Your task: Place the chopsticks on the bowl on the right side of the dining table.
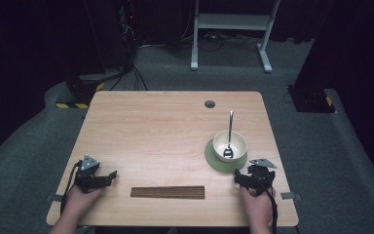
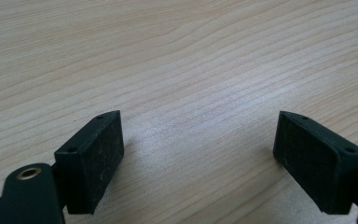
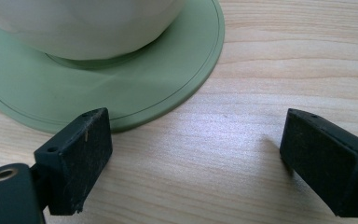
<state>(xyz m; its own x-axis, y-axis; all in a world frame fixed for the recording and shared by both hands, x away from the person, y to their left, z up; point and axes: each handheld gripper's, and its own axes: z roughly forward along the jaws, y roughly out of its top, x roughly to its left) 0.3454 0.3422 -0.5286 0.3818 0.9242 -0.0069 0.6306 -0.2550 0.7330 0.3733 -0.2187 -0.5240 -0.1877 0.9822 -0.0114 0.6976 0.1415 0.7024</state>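
- High view: wooden desk (image 1: 165, 131) seen from above. Left hand-held gripper (image 1: 108, 176) resting at about 8 o'clock on the desk, held by a hand (image 1: 80, 200), pointing toward 3 o'clock. Right hand-held gripper (image 1: 237, 176) at about 4 o'clock, held by the other hand (image 1: 258, 204), just beside the near rim of the green saucer (image 1: 213, 158). Cream bowl (image 1: 230, 145) standing on that saucer, a metal spoon (image 1: 229, 136) inside with its handle leaning toward 12 o'clock. Dark brown strip (image 1: 167, 192) lying flat at 6 o'clock, between the two hands, apart from both. Small round hole (image 1: 209, 104) in the desk near 1 o'clock.
- Left gripper view: left hand-held gripper (image 2: 198, 158) spread wide, bare desk (image 2: 177, 70) between the pads, nothing pinched.
- Right gripper view: right hand-held gripper (image 3: 196, 163) likewise spread wide, holding nothing. Green saucer (image 3: 121, 93) at 11 o'clock, its rim passing just behind the left pad; touching or not, cannot tell. Bowl (image 3: 84, 23) upright on it.
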